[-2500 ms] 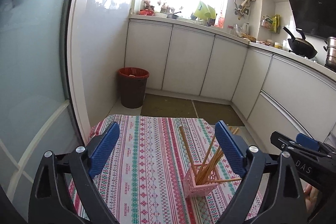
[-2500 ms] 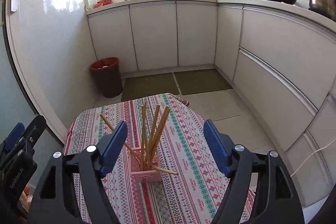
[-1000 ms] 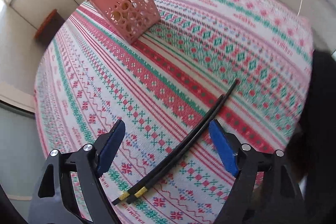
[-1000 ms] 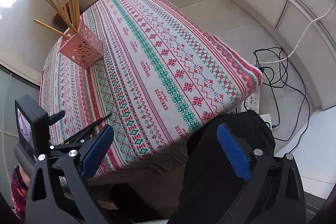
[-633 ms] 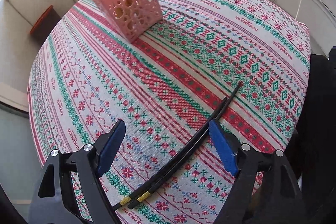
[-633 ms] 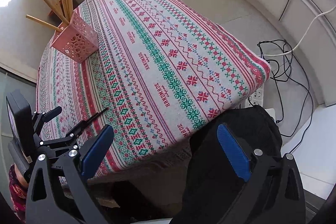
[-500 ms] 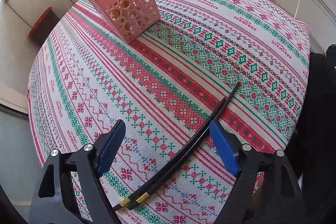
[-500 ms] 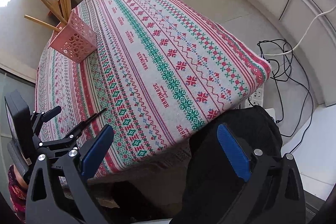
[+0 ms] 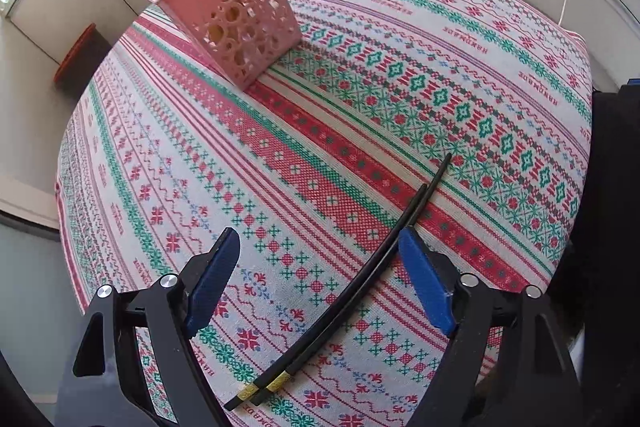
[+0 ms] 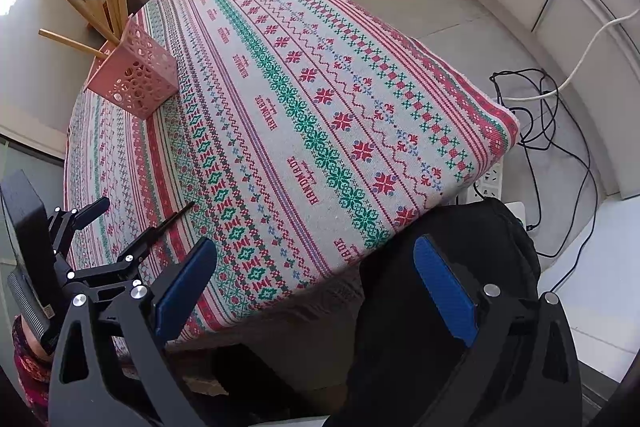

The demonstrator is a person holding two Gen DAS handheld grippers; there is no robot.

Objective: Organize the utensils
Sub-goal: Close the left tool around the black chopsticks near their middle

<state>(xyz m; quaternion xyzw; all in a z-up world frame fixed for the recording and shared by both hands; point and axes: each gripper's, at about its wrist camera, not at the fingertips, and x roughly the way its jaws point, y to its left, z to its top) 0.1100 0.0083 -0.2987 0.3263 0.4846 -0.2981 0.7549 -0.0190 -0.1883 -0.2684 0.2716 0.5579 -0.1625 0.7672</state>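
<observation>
Two black chopsticks (image 9: 352, 283) with gold-banded ends lie side by side on the patterned tablecloth (image 9: 280, 163), near the table's front edge. My left gripper (image 9: 320, 247) is open and hovers just above them, its fingers to either side of their middle. A pink perforated holder (image 9: 236, 27) with several wooden chopsticks stands farther back. In the right wrist view the holder (image 10: 134, 79) is at the far left, the black chopstick tips (image 10: 176, 215) poke out past the left gripper (image 10: 104, 247). My right gripper (image 10: 312, 287) is open and empty, beyond the table's front right edge.
A black bag or chair (image 10: 440, 267) sits below the table's near corner. Cables and a power strip (image 10: 492, 183) lie on the tiled floor to the right. A red bin (image 9: 76, 55) stands beyond the table. Cabinets line the far walls.
Both grippers tipped down from the kitchen view to the table. Over the last second the left gripper edged a little closer over the black chopsticks; the right one barely moved.
</observation>
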